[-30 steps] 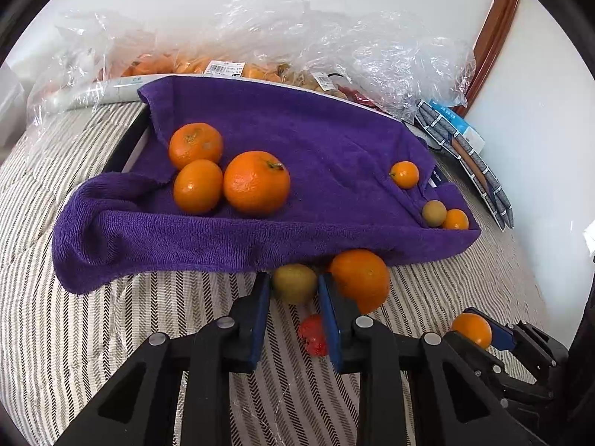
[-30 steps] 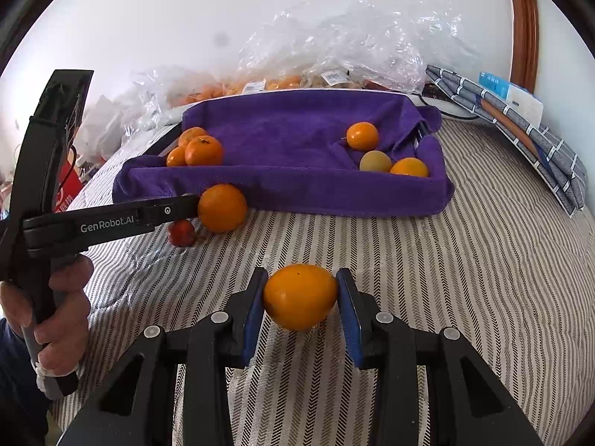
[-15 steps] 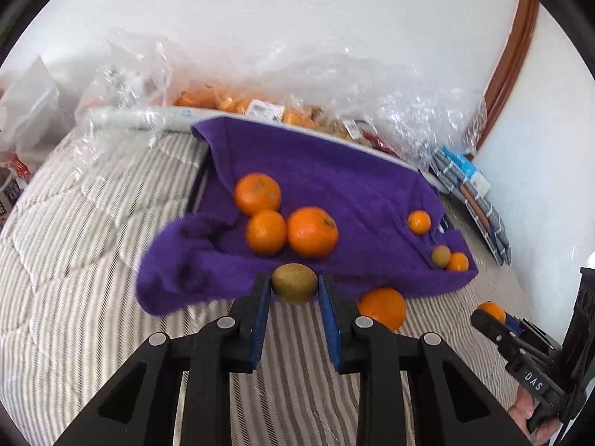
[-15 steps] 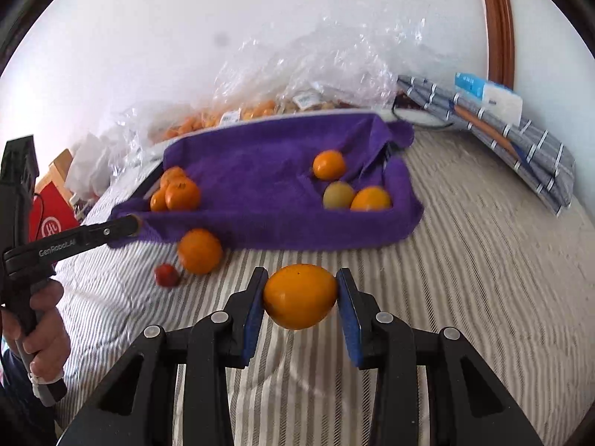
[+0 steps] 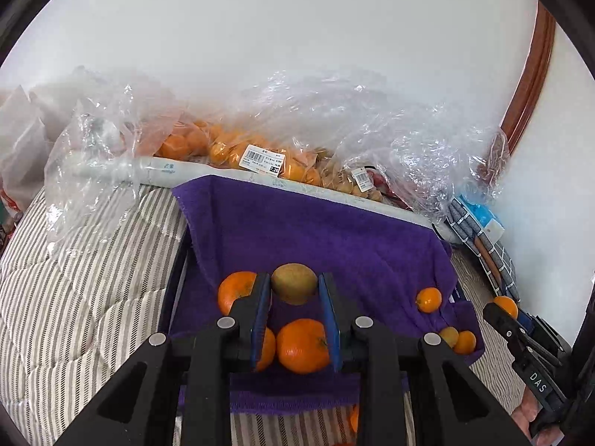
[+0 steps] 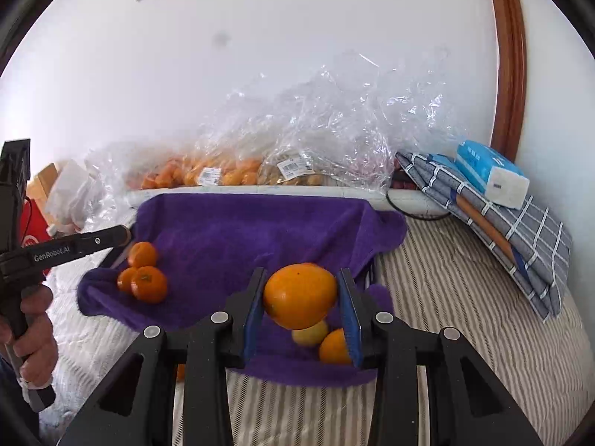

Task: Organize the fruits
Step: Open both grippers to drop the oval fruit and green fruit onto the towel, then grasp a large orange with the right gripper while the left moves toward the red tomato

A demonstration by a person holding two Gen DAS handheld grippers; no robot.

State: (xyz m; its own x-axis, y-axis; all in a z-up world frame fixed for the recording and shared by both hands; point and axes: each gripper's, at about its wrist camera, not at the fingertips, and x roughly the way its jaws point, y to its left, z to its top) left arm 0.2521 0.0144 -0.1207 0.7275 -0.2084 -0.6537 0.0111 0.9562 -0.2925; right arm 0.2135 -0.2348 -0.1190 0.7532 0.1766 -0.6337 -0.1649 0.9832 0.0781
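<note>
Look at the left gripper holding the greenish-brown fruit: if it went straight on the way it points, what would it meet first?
Probably the purple towel, on the bare patch beyond the fruit held by the left gripper; depth is uncertain.

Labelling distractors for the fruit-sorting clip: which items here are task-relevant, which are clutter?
In play:
- left gripper, shut on the brownish-green kiwi
- right gripper, shut on the large orange
- purple towel-lined tray
- three loose mandarins at its left end

Lying about:
- clear plastic bags of fruit
- folded grey checked cloth
- blue tissue pack
- striped bedcover
</note>
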